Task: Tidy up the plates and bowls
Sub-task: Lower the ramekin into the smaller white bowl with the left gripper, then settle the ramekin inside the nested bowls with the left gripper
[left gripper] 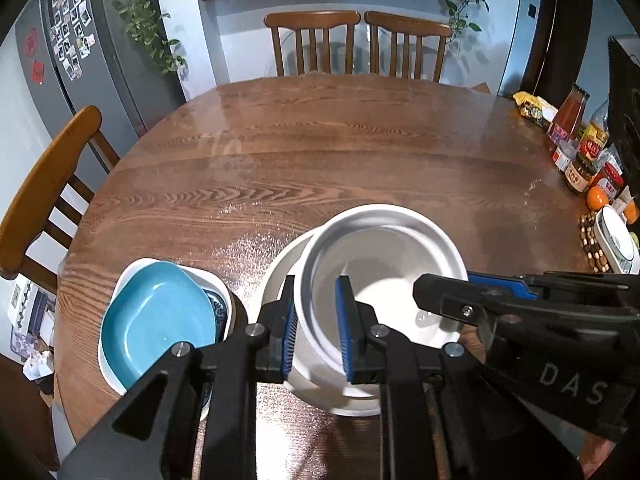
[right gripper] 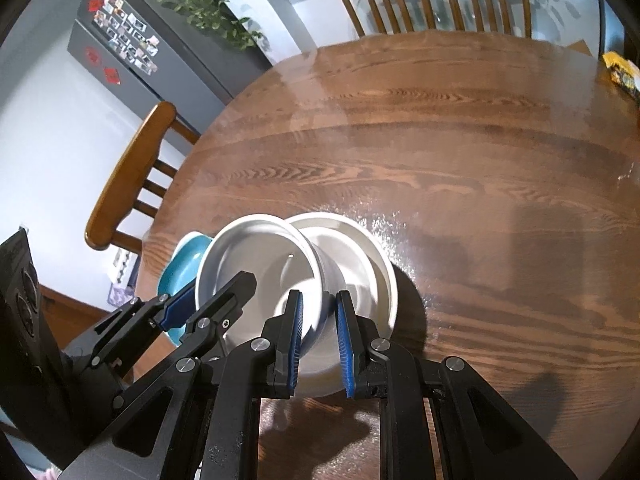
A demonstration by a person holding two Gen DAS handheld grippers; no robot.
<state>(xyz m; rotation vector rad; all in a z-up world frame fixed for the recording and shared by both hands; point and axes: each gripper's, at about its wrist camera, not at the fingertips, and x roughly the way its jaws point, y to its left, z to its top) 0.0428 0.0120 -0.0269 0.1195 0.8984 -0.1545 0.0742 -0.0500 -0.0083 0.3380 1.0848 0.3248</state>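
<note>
A deep white bowl (left gripper: 384, 264) hangs tilted over a wider white bowl (left gripper: 280, 268) that rests on the wooden table. My left gripper (left gripper: 320, 320) is shut on the deep bowl's left wall, one blue pad inside and one outside. My right gripper (left gripper: 472, 286) is shut on its opposite rim. In the right wrist view my right gripper (right gripper: 318, 332) pinches the deep bowl (right gripper: 256, 256), the left gripper (right gripper: 204, 300) grips its far side, and the wider bowl (right gripper: 360, 248) shows behind it. A blue plate (left gripper: 160, 312) lies on a white dish (left gripper: 120, 376) at the left.
A blue-patterned bowl (left gripper: 220, 312) peeks from under the blue plate. Jars, bottles and an orange (left gripper: 596, 198) crowd the table's right edge. Two chairs (left gripper: 356, 44) stand at the far side, another chair (left gripper: 52, 184) at the left. The table (left gripper: 320, 140) stretches bare beyond the bowls.
</note>
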